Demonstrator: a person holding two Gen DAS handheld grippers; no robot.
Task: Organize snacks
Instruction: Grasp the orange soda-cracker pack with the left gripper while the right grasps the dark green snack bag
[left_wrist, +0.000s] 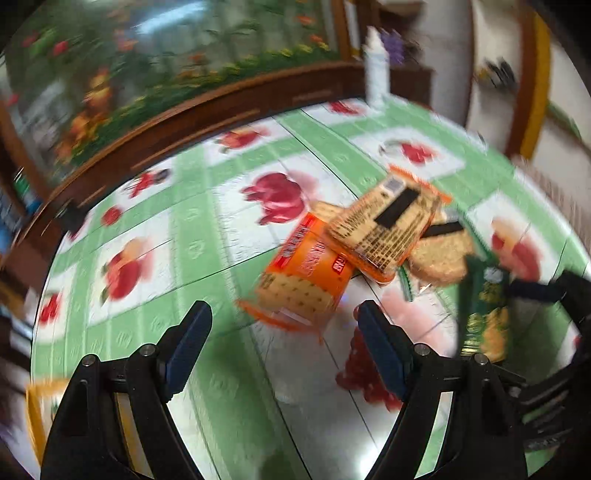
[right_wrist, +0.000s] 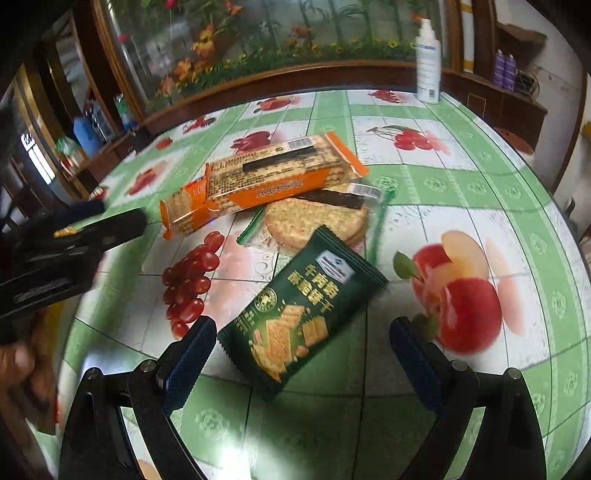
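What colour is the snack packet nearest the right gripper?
Dark green packet, clearest in the right wrist view.

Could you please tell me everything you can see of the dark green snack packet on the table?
The dark green snack packet is a flat, glossy pouch with crimped, serrated ends. Its front, facing up, carries gold lettering, a pale blue-white logo and pictures of square crackers. It lies diagonally on the fruit-patterned tablecloth, its upper corner overlapping the clear pack of round crackers. It looks sealed. The right gripper, open, straddles its near end without touching it.
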